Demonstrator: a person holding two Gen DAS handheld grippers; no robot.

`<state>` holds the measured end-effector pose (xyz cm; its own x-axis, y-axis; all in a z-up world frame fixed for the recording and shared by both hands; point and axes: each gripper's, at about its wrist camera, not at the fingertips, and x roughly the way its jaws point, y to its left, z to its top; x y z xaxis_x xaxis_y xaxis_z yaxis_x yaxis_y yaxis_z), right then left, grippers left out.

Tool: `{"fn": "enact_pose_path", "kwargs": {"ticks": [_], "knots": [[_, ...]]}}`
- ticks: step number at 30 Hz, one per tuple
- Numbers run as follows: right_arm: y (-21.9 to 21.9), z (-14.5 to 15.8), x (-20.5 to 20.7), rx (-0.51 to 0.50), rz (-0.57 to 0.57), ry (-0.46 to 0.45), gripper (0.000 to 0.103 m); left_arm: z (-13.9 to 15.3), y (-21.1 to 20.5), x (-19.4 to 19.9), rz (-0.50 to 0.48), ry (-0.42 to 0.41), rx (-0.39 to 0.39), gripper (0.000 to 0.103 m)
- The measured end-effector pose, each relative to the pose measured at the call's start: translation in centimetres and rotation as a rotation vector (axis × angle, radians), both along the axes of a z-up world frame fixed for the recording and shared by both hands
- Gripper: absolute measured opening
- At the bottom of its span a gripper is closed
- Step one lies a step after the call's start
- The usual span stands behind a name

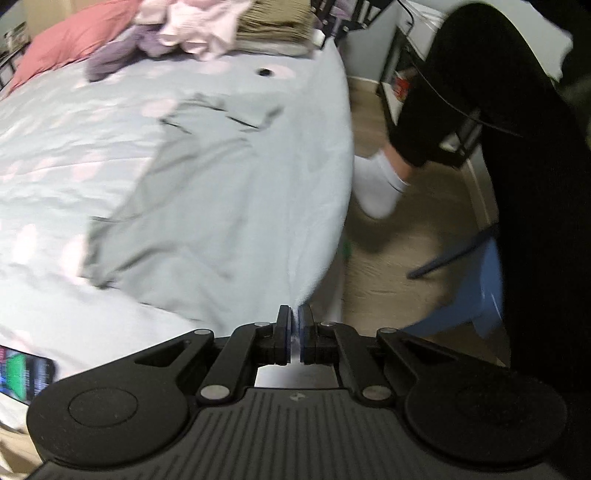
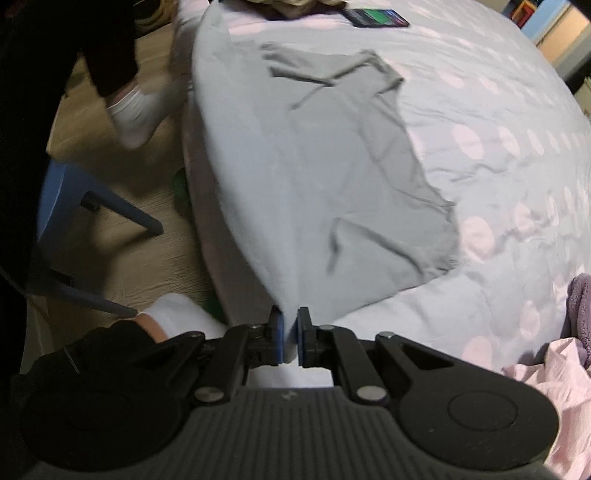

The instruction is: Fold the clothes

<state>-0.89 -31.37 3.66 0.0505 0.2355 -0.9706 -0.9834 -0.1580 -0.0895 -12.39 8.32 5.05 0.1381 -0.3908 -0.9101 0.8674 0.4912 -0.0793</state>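
Observation:
A pale grey-blue garment (image 1: 221,192) lies spread on the bed, its far end with sleeves and neck toward the pillows. It also shows in the right wrist view (image 2: 351,166). My left gripper (image 1: 294,317) is shut on one near corner of the garment, at the bed's edge. My right gripper (image 2: 290,317) is shut on the other near corner, the cloth pulled taut up into the blue pads. The garment's near edge hangs stretched between the two grippers over the side of the bed.
The bed has a light blue sheet with pink dots (image 2: 498,110). A pile of unfolded clothes (image 1: 192,29), folded beige cloth (image 1: 273,29) and a pink pillow (image 1: 74,40) lie at its head. A phone (image 2: 376,16) lies on the sheet. A blue stool (image 2: 70,206) and the person's legs stand beside it.

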Motion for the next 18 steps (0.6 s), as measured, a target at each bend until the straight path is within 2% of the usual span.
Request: {"fn": "enact_pose_path", "kwargs": {"ticks": [7,18], "knots": [[4.3,0.0,8.3,-0.047,-0.042,0.038,0.008,0.3,1.5,8.0,0.030,0.036,0.042,0.002],[7.5,-2.8,17.9,-0.061,-0.091,0.062,0.008,-2.4,4.7,18.7,0.129,0.076,0.043,0.002]]}}
